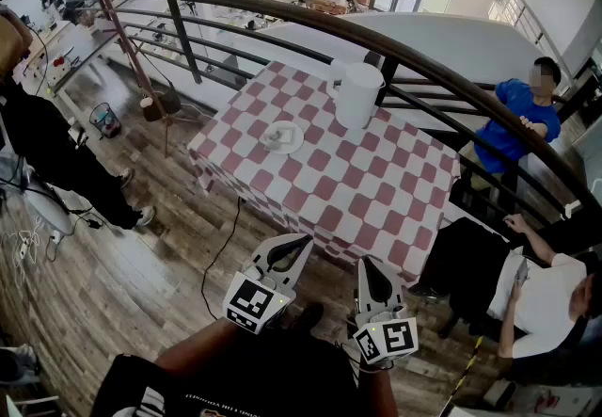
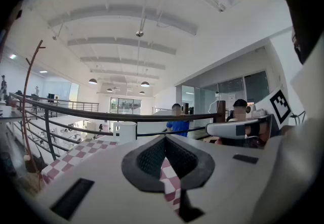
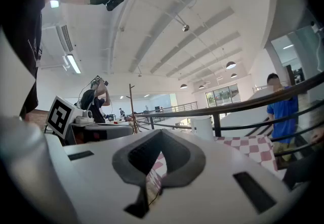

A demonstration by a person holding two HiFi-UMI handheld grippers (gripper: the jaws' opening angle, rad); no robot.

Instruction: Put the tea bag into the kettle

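A white kettle [image 1: 358, 92] stands at the far side of a table with a red-and-white checked cloth [image 1: 376, 199]. Nearer the middle lies a small white saucer [image 1: 282, 136] with what looks like the tea bag [image 1: 281, 134] on it. My left gripper [image 1: 305, 240] and right gripper [image 1: 369, 262] hover side by side short of the table's near edge, both shut and empty. In the left gripper view the left gripper [image 2: 165, 137] points level at the kettle [image 2: 125, 132]. In the right gripper view the right gripper [image 3: 161, 131] has the kettle [image 3: 203, 128] ahead to its right.
A dark curved railing [image 1: 282, 10] runs behind the table. A person in blue [image 1: 513, 119] stands beyond it, and another person [image 1: 546, 288] sits right of the table. A person in black [image 1: 42, 147] stands on the wooden floor at left.
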